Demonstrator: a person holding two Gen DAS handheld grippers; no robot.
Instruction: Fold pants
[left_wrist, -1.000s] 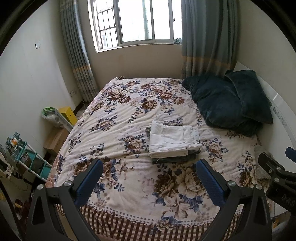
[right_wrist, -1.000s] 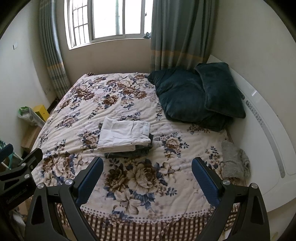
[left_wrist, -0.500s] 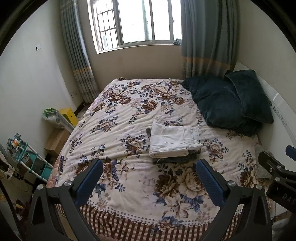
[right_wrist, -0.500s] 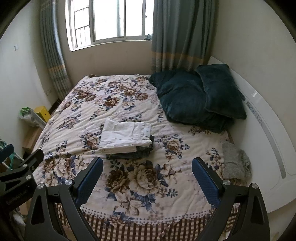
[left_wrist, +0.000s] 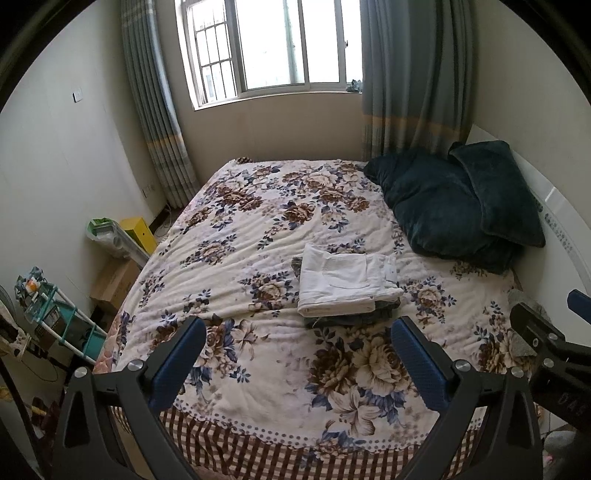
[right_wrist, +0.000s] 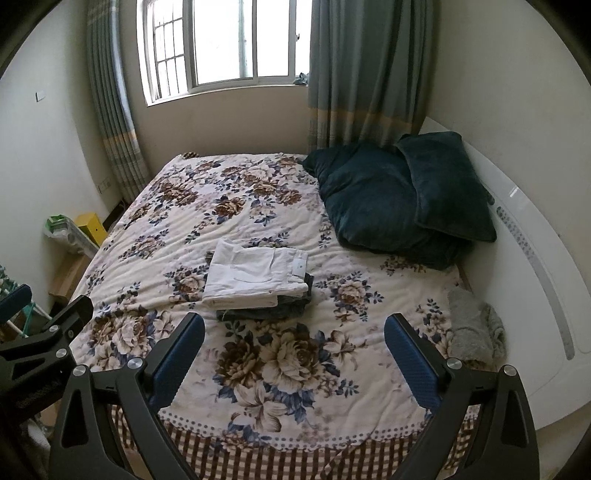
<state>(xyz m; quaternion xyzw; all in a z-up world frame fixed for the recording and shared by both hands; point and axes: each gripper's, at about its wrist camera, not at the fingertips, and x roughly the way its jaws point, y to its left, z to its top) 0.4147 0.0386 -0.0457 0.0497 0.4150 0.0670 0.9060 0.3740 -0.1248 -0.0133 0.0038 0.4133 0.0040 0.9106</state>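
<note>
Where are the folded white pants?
In both views, the folded white pants lie mid-bed on the floral blanket, atop darker folded clothes, left of the dark teal pillows.

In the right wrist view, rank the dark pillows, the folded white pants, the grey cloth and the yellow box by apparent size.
1. dark pillows
2. folded white pants
3. grey cloth
4. yellow box

The box sits farther off and partly hidden, so its rank is unsure.

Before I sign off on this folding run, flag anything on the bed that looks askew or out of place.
Little stands out. The folded white pants lie flat on a darker folded garment, edges roughly aligned. One stray item: a crumpled grey cloth lies unfolded at the bed's edge by the white headboard. Both grippers are open and hold nothing.
</note>
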